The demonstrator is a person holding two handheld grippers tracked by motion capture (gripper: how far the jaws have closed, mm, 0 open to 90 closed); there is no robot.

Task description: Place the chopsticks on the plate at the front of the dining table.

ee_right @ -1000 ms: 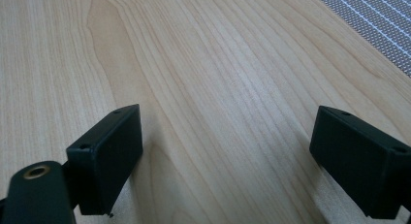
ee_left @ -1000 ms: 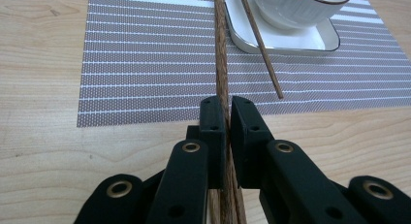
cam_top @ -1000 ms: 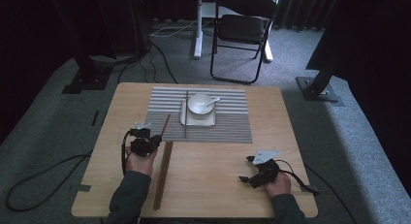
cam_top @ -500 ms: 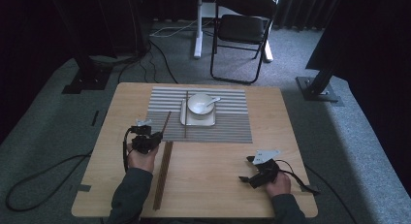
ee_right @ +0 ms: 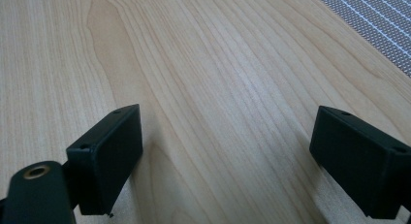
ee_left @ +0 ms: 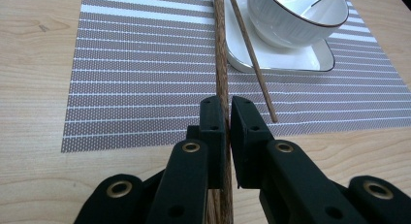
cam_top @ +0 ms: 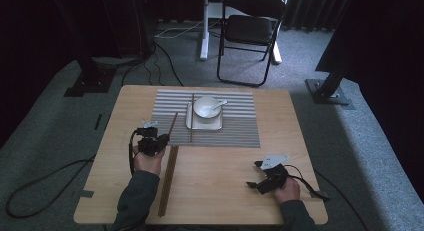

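Note:
My left gripper [ee_left: 227, 107] is shut on a dark wooden chopstick [ee_left: 220, 49] that reaches forward over the striped placemat [ee_left: 145, 64] toward the white plate [ee_left: 291, 61]. A second chopstick [ee_left: 249, 54] lies slanted on the mat with its far end against the plate. On the plate stands a white bowl [ee_left: 295, 15] with a spoon in it. In the high view the left gripper [cam_top: 162, 139] is at the mat's near left corner. My right gripper [cam_top: 253, 174] rests at the table's near right, and in its own view its jaws [ee_right: 232, 151] stand open over bare wood.
A long dark wooden strip [cam_top: 166, 181] lies on the table to the right of the left forearm, running toward the near edge. A folding chair [cam_top: 250, 31] and stand bases sit on the carpet beyond the table. Cables trail on the floor at left.

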